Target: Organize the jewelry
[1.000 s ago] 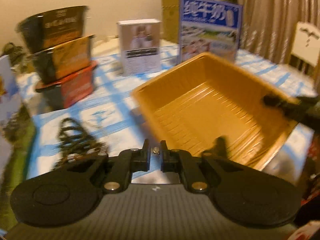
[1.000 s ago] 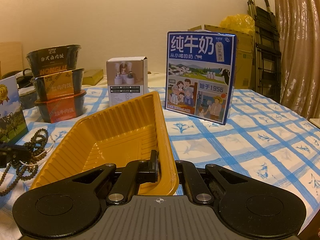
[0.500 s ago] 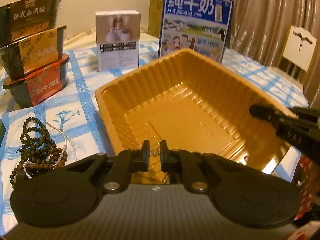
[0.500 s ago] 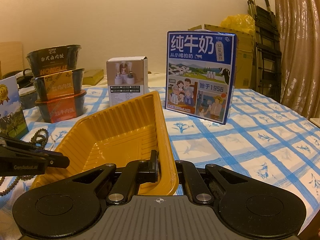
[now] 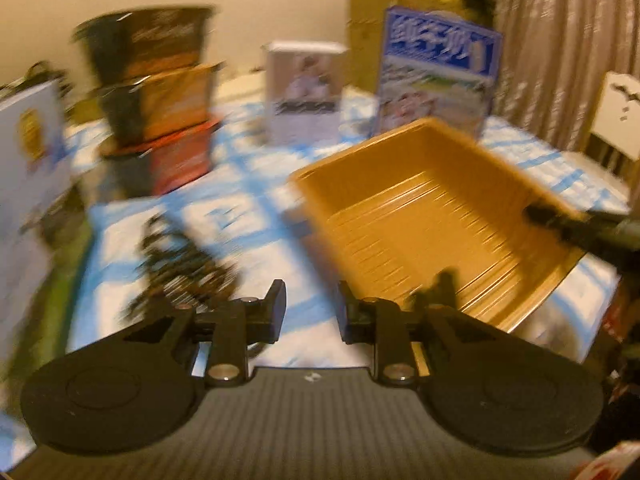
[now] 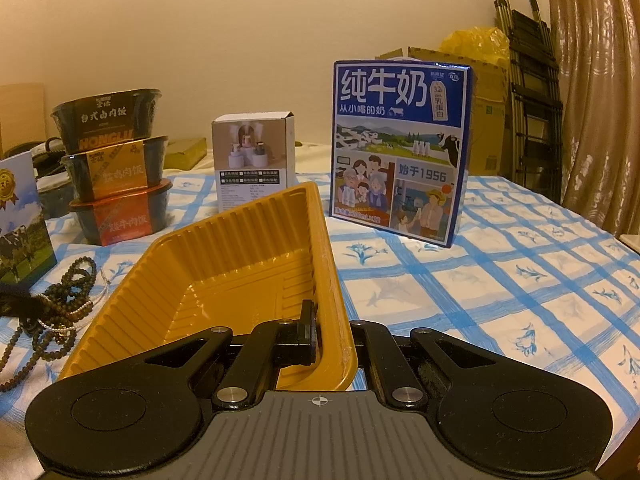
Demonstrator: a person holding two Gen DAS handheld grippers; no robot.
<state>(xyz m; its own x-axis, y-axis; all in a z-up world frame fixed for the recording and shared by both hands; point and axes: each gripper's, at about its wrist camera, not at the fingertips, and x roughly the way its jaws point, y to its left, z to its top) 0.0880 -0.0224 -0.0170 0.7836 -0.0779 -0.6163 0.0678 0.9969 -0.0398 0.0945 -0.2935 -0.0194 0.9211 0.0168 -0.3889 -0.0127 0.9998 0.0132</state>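
Observation:
A yellow ribbed plastic tray sits on the blue-checked tablecloth; it also shows in the left wrist view. My right gripper is shut on the tray's near right wall, one finger inside and one outside. A heap of dark bead necklaces with a thin pearl strand lies left of the tray, blurred in the left wrist view. My left gripper is open and empty, above the cloth between the beads and the tray.
Three stacked food bowls stand at the back left. A small white box and a blue milk carton stand behind the tray. Another carton stands at the far left. A chair is at the right.
My left gripper has swung left from over the tray toward the beads and its jaws have opened. The right gripper and tray have not moved.

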